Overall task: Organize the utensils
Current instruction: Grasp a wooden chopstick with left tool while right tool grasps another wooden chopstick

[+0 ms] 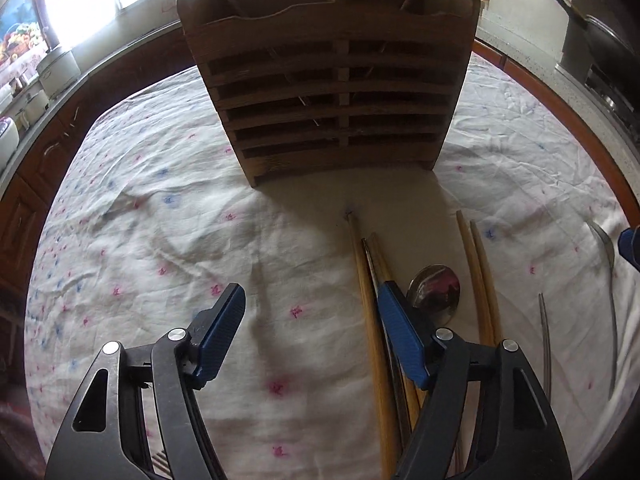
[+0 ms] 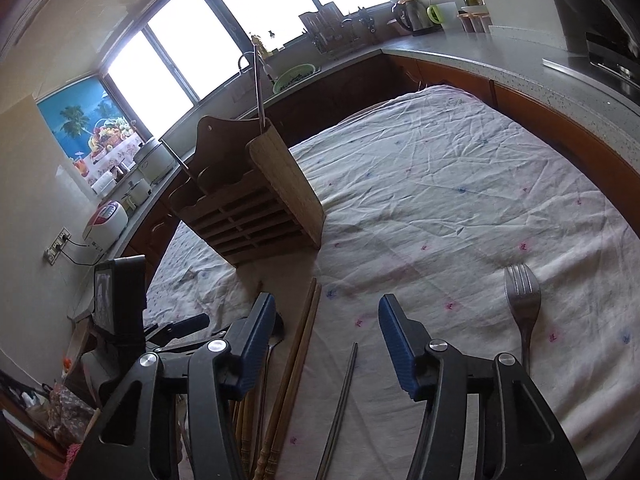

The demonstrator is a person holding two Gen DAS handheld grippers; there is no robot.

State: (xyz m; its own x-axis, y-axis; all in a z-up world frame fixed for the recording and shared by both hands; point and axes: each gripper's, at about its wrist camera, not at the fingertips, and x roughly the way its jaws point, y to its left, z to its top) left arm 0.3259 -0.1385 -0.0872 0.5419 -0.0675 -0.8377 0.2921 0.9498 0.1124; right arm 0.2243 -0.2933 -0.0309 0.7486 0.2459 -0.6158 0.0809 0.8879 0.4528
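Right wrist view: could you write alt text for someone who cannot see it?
Open right gripper above a metal chopstick on a floral tablecloth; wooden chopsticks left, fork right, wooden utensil holder behind.

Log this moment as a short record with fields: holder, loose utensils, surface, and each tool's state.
holder: wooden utensil rack, upright on the cloth, a few utensils already standing in its top compartments
loose utensils: wooden chopsticks, a second wooden pair, spoon, metal chopsticks, fork, all lying flat
surface: white tablecloth with small pink and blue marks
left tool: jaws apart, nothing between them, beside the wooden chopsticks
right tool: jaws apart, above the metal chopsticks, not gripping
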